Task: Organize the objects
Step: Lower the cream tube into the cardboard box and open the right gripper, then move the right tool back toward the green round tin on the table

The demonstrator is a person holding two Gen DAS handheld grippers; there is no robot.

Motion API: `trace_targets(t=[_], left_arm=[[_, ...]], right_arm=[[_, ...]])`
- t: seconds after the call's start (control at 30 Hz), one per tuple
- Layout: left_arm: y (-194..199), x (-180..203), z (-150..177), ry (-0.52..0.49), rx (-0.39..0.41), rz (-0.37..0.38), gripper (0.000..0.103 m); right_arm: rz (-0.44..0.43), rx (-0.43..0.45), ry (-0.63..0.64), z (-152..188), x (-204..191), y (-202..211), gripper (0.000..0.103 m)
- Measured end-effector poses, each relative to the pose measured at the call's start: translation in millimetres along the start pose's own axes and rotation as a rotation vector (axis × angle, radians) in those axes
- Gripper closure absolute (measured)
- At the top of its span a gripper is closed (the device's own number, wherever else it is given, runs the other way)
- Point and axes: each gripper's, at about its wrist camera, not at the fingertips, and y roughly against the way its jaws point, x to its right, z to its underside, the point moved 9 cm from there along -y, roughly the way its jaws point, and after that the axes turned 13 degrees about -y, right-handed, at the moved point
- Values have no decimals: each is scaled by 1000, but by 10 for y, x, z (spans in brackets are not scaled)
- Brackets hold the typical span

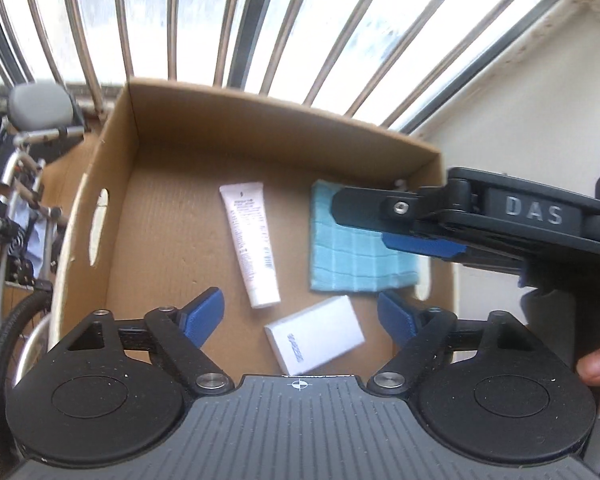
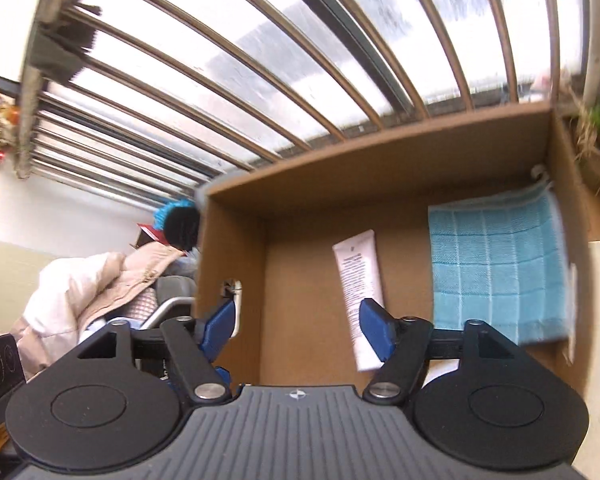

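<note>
A box (image 1: 380, 136) is seen holding a tube (image 1: 249, 243), cap toward the lower frame, long axis near vertical; a cloth (image 1: 352, 256); a carton (image 1: 314, 334). Both tongs, left (image 1: 300, 316) and right (image 2: 296, 330), are released, empty.

Open brown corrugated cardboard box (image 1: 120, 208): matt, ribbed floor, raw cut edges. Pale pink plastic squeeze tube (image 1: 249, 244): smooth, slight sheen. Light blue folded cloth (image 1: 352, 264): soft waffle-check weave, matt. Small white rectangular carton (image 1: 316, 334): smooth paperboard, faint gloss. Left gripper (image 1: 300, 314): matt black plastic links, bright metal pivot pins, blue rubbery-looking pads, ribbed grey plastic body. Right gripper (image 2: 296, 326): same finish. Window bars (image 1: 284, 40) behind: dull brownish metal.
</note>
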Motion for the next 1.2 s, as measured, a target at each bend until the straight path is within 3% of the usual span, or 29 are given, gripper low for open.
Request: trace_targets(t=[0.03,0.17,0.33,0.5,0.67,0.97,1.2], left_arm=[[88,16,20,-6,21,-15,17],[273,60,106,-24,81,-44,17],[529,12,268,-24,139,-53,17],[713,-29,398,6,189,-50,16],[882,-91,627,15,223,-63,16],[1040,-432,1184,143,226,-69,16],[1093,-702,1542,247,231,-86,16]], right_arm=[[-5,14,5,-118,-82,61,27],[-16,72,39,50,-192,420,24],[7,176,111,253,-330,907,8],[-1,250,134,456,-439,1246,4],[14,296,183,689,-583,1352,1],[23,305,300,1249,-937,1289,0],[110,323,406,1578,-1185,1190,0]])
